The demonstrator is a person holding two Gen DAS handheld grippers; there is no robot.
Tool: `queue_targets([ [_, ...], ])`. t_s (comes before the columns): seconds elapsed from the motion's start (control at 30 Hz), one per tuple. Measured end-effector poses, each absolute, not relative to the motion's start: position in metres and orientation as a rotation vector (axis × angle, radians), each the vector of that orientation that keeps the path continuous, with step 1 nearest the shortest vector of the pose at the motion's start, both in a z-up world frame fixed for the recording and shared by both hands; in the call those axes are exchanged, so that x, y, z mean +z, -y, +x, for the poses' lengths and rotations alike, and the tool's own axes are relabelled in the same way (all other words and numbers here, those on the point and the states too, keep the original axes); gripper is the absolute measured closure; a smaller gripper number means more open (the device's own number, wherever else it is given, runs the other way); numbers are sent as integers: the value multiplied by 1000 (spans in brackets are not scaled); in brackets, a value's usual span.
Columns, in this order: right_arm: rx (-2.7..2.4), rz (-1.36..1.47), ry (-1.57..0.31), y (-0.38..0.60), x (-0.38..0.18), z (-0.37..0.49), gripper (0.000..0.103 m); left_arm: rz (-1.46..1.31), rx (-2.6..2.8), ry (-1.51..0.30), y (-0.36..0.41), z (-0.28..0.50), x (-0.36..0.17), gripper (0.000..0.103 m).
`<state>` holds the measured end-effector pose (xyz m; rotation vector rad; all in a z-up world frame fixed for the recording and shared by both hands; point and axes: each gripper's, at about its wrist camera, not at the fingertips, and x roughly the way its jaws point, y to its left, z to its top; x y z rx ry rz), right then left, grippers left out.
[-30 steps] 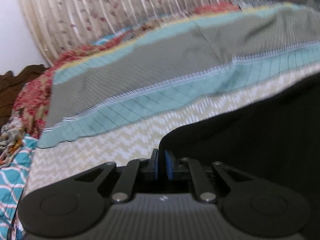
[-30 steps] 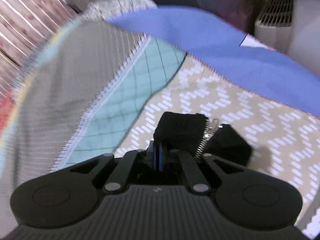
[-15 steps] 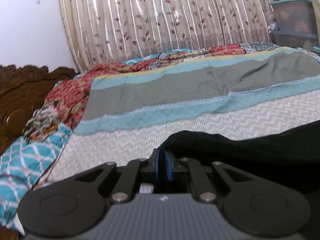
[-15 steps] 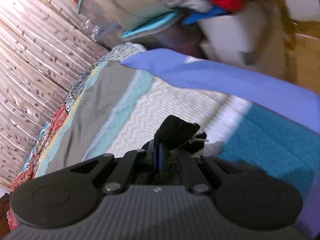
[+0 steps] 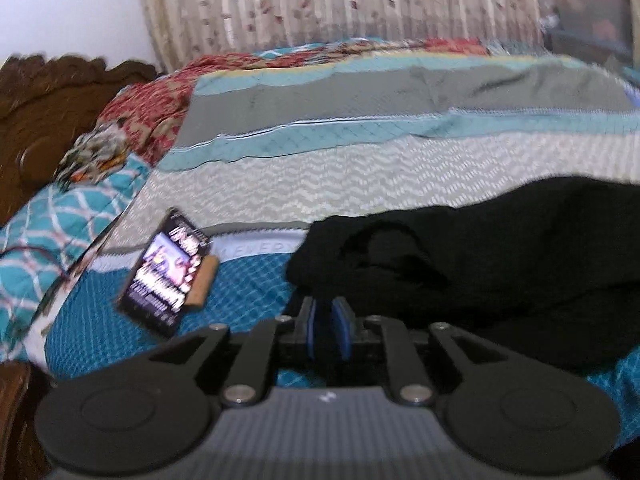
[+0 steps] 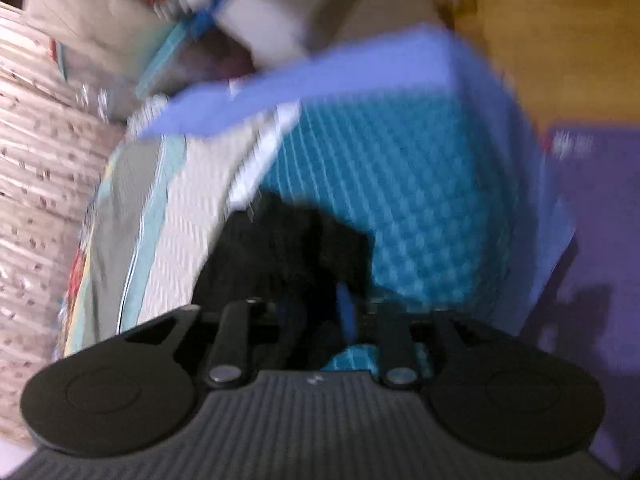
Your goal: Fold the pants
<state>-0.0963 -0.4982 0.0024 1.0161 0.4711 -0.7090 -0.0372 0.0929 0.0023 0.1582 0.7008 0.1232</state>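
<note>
The black pants (image 5: 480, 248) lie bunched on the bed, over the teal quilt and the zigzag cover. My left gripper (image 5: 325, 330) is just in front of their near edge; its blue pads stand a little apart with nothing between them. In the right wrist view the black pants (image 6: 280, 248) lie ahead on the teal quilt. My right gripper (image 6: 320, 316) is open; one blue pad (image 6: 345, 312) shows, and dark cloth sits by the jaws. The view is blurred.
A phone with a lit screen (image 5: 166, 276) lies on the teal quilt (image 5: 240, 300) left of the pants. A wooden headboard (image 5: 44, 120) and pillows stand at the left. Curtains hang behind. A purple sheet (image 6: 340, 92) drapes the bed's far corner.
Both grippers have let go of the pants and pulled back. The pants now lie on the bed. The left view has dropped, bringing the phone into sight.
</note>
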Motion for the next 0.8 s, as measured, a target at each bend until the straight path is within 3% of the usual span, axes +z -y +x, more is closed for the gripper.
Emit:
queue_targets([
  [0.13,-546,823,-436,451,35,-69,61,-59,166,-724,-140,-38,12,58],
  [0.33,39,474,-640,279,57,34,58,-418,138,-803,-196,-25,-8,54],
  [0.57,652,119,-754,28,66,115,41,-555,126,-852,-212,-33,-51,54],
  [0.67,806,-53,-739,-52,66,132,24,-609,97,-861,-216,-33,-63,52],
  [0.8,869,-282,-789,-117,39,151,22,-648,60,-869,-218,-31,-77,50],
])
